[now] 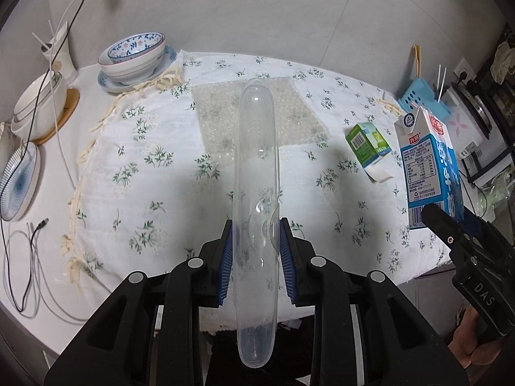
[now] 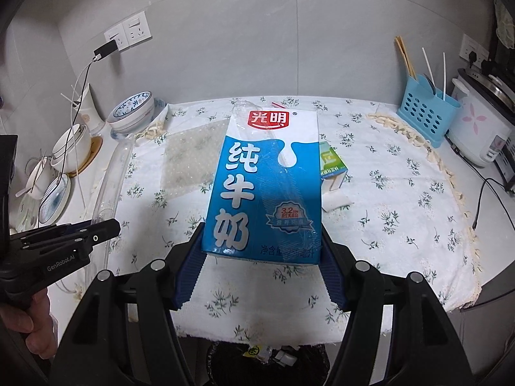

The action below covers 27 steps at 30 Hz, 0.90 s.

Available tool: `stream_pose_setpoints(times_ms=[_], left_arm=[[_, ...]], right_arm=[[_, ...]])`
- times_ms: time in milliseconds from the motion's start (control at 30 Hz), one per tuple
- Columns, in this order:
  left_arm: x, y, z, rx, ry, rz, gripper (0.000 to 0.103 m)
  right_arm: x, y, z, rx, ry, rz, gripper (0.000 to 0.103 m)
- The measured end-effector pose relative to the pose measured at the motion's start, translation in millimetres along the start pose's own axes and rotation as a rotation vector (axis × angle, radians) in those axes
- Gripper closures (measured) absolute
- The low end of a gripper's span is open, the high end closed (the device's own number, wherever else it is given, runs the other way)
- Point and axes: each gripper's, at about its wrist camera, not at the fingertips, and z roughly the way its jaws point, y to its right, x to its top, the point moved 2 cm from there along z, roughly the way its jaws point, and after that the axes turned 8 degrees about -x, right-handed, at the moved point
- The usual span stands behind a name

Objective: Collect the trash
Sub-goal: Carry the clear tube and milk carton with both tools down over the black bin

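My left gripper is shut on a long clear plastic tray, held on edge above the floral tablecloth; the same tray shows at the left of the right wrist view. My right gripper is shut on a tall blue and white milk carton, lifted over the table; the carton appears at the right of the left wrist view. A small green and white carton lies on the cloth, half hidden behind the milk carton. A sheet of bubble wrap lies flat mid-table. A black bin bag with scraps sits below the table edge.
Stacked bowls and plates and a white cable crowd the left side. A blue utensil holder and a white rice cooker stand at the right. The wall with sockets closes the back.
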Motion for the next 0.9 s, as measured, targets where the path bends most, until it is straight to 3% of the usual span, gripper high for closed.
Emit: stream_pose_setpoints(times_ms=[900], left_arm=[[-106, 45, -20, -0.016, -0.024, -0.011, 0.077]], right_arm=[[-93, 19, -53, 0.028, -0.036, -0.032, 0.041]])
